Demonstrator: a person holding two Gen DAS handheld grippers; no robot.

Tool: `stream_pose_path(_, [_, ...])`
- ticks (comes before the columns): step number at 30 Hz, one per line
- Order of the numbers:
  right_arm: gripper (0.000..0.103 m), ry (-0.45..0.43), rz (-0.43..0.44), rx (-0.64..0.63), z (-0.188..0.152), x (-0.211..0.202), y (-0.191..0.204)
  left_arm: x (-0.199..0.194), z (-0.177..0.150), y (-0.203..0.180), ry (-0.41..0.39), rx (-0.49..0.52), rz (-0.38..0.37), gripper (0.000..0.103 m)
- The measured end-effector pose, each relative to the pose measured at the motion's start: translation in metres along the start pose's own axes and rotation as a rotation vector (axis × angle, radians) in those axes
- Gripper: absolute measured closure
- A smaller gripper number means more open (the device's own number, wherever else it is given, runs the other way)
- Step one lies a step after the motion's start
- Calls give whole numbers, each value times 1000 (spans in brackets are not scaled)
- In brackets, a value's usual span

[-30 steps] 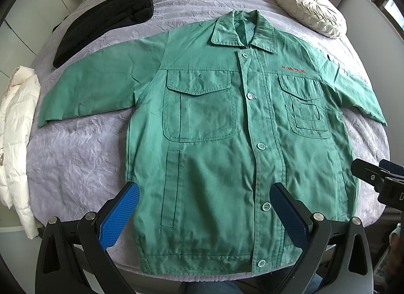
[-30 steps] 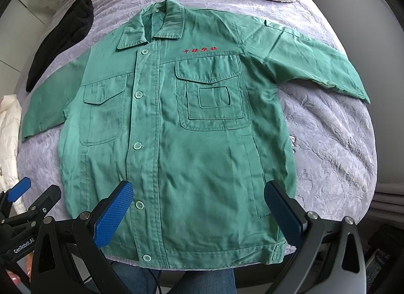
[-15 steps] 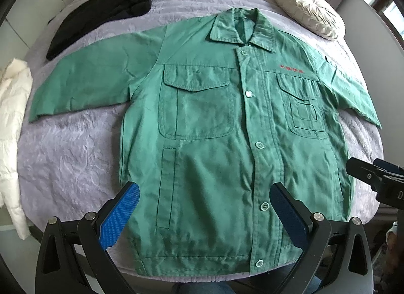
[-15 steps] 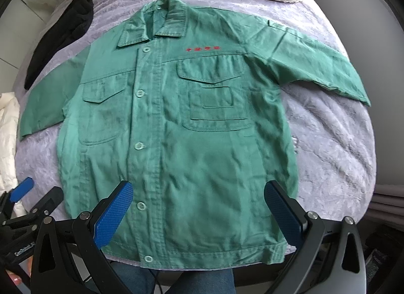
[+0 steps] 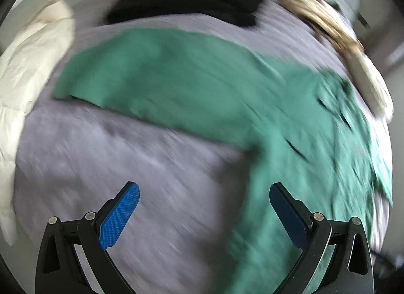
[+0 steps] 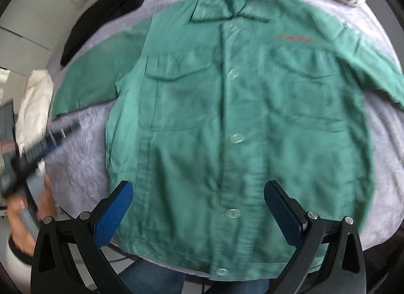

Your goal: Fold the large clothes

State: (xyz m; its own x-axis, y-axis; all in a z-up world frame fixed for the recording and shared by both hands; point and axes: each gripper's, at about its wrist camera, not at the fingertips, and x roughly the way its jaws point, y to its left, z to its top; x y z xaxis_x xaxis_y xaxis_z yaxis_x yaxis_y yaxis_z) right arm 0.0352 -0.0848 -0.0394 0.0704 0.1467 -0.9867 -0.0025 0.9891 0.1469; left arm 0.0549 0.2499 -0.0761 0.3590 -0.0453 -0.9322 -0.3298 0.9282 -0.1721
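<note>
Lying buttoned and flat for folding, the green jacket (image 6: 234,127) waits while the left gripper (image 5: 204,208), jaws spread like the right gripper's (image 6: 198,204), faces the sleeve (image 5: 151,79) at eleven o'clock.

We see a matt green cloth jacket (image 6: 252,129) with shiny plastic buttons (image 6: 236,139). The purple bedspread (image 6: 83,157) looks crinkly. Our gripper pads (image 6: 113,215) are bumpy blue.

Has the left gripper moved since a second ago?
Yes. The left gripper has swung left: its view now centres on the green jacket's sleeve and the white garment, not the jacket front.
</note>
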Motion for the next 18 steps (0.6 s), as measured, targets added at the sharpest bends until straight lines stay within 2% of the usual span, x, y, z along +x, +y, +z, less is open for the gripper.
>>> stream_pose_path(3, [0, 33, 12, -14, -2, 25, 23, 18, 36, 52, -70, -81, 43, 0])
stream_pose_path(6, [0, 61, 15, -39, -4, 44, 41, 42, 65, 98, -98, -150, 60, 0])
stream_pose_path(8, [0, 91, 0, -68, -6, 58, 53, 58, 82, 128, -109, -215, 44, 0])
stream_pose_path(12, [0, 107, -13, -104, -8, 77, 67, 75, 94, 163, -142, -326, 28, 1])
stream_pose_path(13, [0, 106, -16, -111, -8, 80, 69, 77, 94, 167, -151, -353, 30, 13])
stream_pose_path(14, [0, 105, -19, -115, -7, 82, 70, 78, 95, 173, -162, -376, 30, 39])
stream_pose_path(15, [0, 104, -17, -116, -6, 84, 71, 81, 97, 177, -158, -394, 20, 52])
stream_pose_path(16, [0, 101, -11, -117, -6, 87, 72, 82, 96, 180, -162, -410, -10, 79])
stream_pose_path(17, [0, 96, -6, -115, -5, 89, 73, 80, 96, 185, -185, -433, -73, 95])
stream_pose_path(18, [0, 90, 1, -113, -4, 90, 73, 77, 97, 187, -201, -435, -94, 95])
